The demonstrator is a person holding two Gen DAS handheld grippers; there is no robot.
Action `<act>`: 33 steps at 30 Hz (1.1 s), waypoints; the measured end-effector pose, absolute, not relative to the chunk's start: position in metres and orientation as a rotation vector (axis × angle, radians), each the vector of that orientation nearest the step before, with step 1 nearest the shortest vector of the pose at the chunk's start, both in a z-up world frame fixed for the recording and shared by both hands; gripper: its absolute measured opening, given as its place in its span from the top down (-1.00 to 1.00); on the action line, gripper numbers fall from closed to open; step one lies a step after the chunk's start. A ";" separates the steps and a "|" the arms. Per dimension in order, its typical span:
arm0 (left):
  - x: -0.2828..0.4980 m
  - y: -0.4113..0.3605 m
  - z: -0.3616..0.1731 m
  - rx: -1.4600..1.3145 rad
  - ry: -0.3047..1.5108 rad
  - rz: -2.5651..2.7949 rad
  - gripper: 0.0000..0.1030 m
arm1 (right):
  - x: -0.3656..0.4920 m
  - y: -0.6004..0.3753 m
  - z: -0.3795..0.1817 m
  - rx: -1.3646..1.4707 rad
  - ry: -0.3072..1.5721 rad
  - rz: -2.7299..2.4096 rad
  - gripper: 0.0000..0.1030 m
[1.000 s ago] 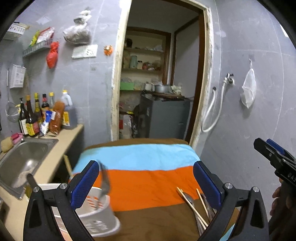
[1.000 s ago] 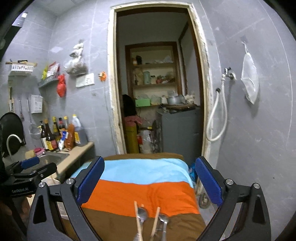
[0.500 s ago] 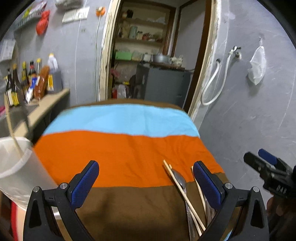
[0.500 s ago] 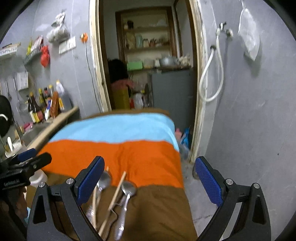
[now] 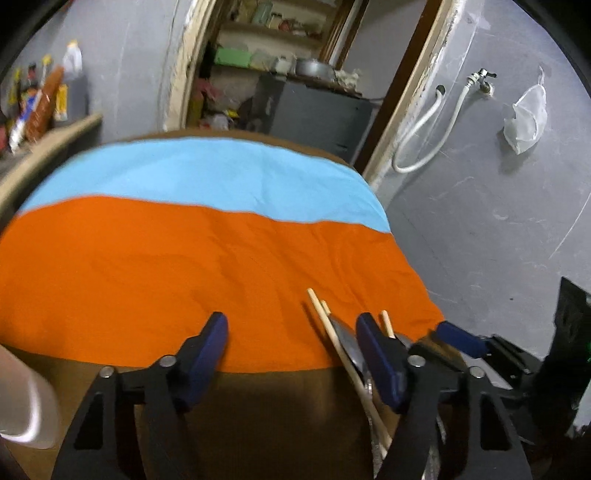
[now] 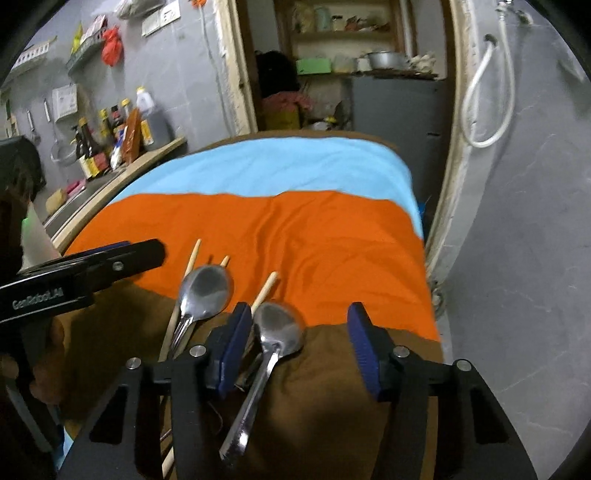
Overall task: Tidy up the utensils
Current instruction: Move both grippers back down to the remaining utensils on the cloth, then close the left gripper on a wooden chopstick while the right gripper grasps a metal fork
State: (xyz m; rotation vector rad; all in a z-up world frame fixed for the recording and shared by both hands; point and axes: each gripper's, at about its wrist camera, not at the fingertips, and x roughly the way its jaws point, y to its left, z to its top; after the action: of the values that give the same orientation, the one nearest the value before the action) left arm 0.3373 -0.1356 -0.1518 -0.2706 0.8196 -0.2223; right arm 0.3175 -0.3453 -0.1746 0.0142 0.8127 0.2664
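- Evidently the right gripper [image 6: 295,339] is aimed at the nearer spoon [image 6: 275,339]; its jaws are closing, pads not yet touching, the bowl just inside the left finger, ready for lifting;
- Left gripper [image 5: 290,354] is closing on nothing; chopsticks [image 5: 343,354] lie just inside its right finger.

We see a dim room under soft, even indoor light, with black fisheye corners bending the walls, motion blur smearing the left view, and deep shadow across the near brown cloth [image 6: 332,387].

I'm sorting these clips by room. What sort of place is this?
Most likely a home kitchen: sauce bottles line a counter along the wall, spoons and chopsticks lie on a striped cloth, and pantry shelves show through the doorway.
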 end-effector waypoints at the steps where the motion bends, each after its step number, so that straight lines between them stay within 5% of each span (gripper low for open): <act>1: 0.340 -0.136 -0.155 -0.289 0.837 -0.240 -0.21 | 0.319 -0.344 -0.177 0.018 0.824 0.271 0.08; 5: 0.354 -0.141 -0.170 -0.359 0.922 -0.303 0.16 | 0.327 -0.345 -0.182 0.036 0.860 0.261 0.13; 17: 0.364 -0.143 -0.180 -0.446 0.968 -0.324 0.82 | 0.322 -0.366 -0.180 0.114 0.855 0.257 0.48; 33: 0.382 -0.148 -0.186 -0.458 1.068 -0.365 0.82 | 0.339 -0.378 -0.197 0.190 0.902 0.302 0.62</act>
State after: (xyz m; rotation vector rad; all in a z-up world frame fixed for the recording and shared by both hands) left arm 0.3825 -0.1480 -0.1856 -0.4577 1.0681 -0.3651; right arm 0.3388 -0.3779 -0.1973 0.1903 0.9024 0.3019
